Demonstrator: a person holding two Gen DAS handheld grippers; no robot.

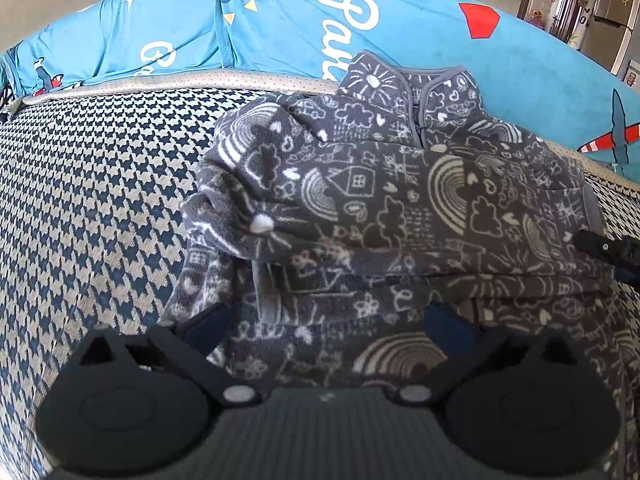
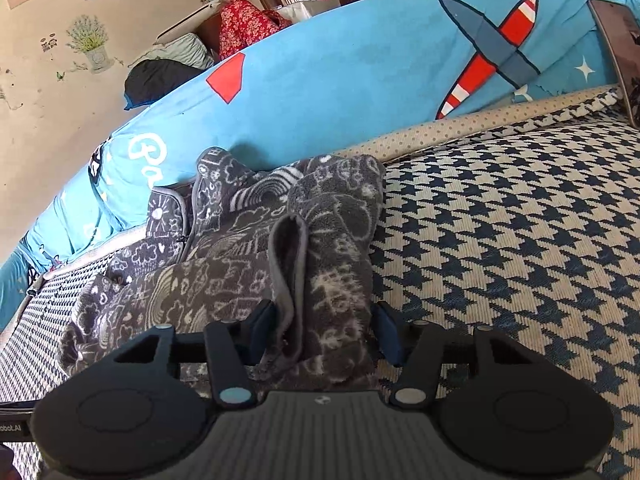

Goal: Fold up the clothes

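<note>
Grey doodle-print fleece (image 1: 380, 200) lying on the houndstooth cover (image 1: 100, 200), collar end up at 12 o'clock against the blue airplane bedding (image 1: 420, 20), both sleeves already crossed over the chest. Looks like roughly the middle of the fold, bottom hem not yet brought up.

Right gripper (image 2: 326, 330) straddling the sleeve cuff (image 2: 290, 264) at the 3 o'clock edge of the garment. Jaws half spread, cuff sitting between the pads, left pad just about touching the trim, right pad apparently still clear of the fleece. So not a real pinch yet, by the look of it.

Left gripper (image 1: 332, 326) spread wide over the near hem at 6 o'clock, nothing clamped, fabric just lying between the fingers.

Tips for doing this bit well:
- Close on the whole cuff, trim plus both fleece layers, not just the grey edge, or risk it peeling out.
- Grab low, close to the cover, to avoid dragging the sleeve off the chest.
- Left side probably best staying on the hem as an anchor.
- Fleece is thick and springy, so expect the fold to bounce back; press flat after placing.
- Watch the bunched shoulder at 10 o'clock, likely to need smoothing.
</note>
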